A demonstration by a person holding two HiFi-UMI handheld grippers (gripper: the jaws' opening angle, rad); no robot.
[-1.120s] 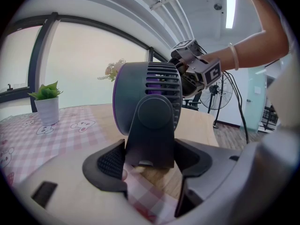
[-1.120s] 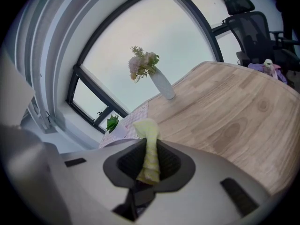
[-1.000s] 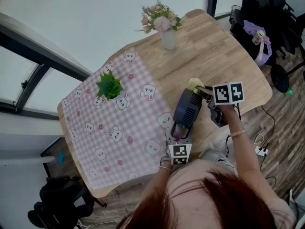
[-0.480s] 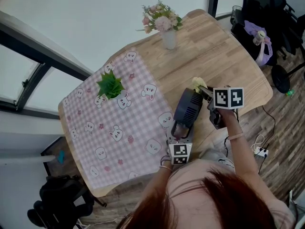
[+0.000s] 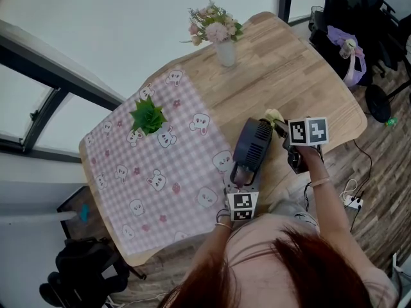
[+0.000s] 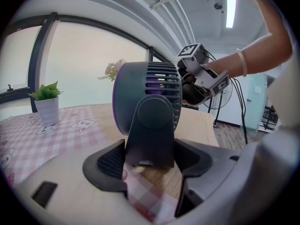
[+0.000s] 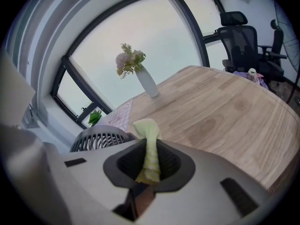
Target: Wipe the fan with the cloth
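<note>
Down at the near edge, the left gripper [image 6: 151,162] has its jaws closed on the upright stand of the fan [image 6: 147,95], one dark pad against each side of the stand, so the small dark fan with its purple band is held by its foot. The right gripper [image 7: 149,162] has its jaws drawn narrow and pinches a folded pale yellow-green cloth [image 7: 148,142], whose rounded end sticks up past the pads. In the head view this cloth end sits at the far right rim of the fan's round head, just beside the grille; whether it touches the rim cannot be told. The fan stands on the wooden table [image 5: 292,69], near the person's side, right at the edge of the pink checked tablecloth [image 5: 154,172] with its small cartoon figures, and some of that check shows under the left jaws. Farther out on the tablecloth stands a small potted plant [image 5: 148,115] in a white pot, and at the table's far edge a white vase of flowers [image 5: 221,40]. Beyond the table's right end is a black office chair [image 5: 359,18].
</note>
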